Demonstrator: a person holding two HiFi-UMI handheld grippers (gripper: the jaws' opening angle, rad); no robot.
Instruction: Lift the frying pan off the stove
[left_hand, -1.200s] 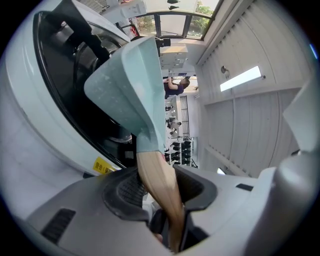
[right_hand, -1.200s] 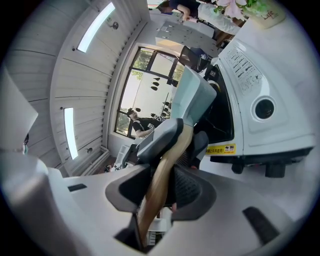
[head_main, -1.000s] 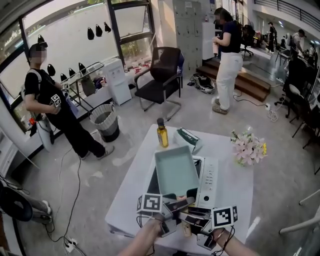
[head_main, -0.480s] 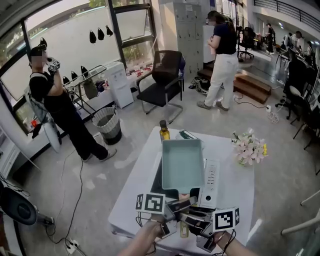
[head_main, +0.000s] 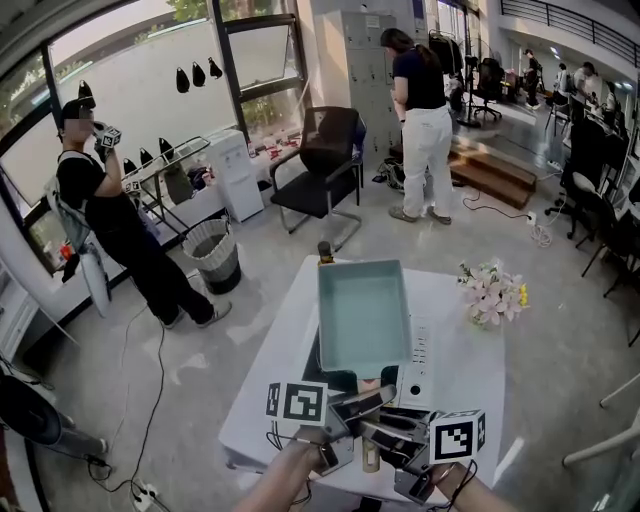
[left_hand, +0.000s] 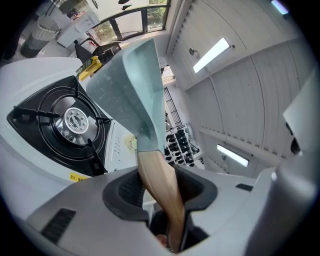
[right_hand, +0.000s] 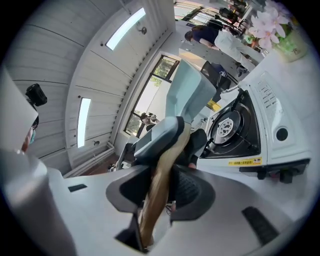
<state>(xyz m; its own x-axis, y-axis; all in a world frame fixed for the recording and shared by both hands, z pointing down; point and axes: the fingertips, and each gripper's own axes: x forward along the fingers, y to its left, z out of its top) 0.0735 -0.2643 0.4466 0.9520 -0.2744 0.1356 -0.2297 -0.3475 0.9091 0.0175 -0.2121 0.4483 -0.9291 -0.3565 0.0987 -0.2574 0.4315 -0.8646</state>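
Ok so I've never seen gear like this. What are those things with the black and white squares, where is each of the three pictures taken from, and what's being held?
There is no robot here. A person holds a hand tool in each hand, and the cubes with squares are part of those tools. The wide picture comes from a camera on the person's head, looking down at a white table. The other two come from cameras riding on the left claw and the right claw, each looking along its own jaws. On the table sit a portable gas stove and a bunch of flowers. Both claws are clamped on the wooden handle of a square teal frying pan, which is held up clear of the burner.
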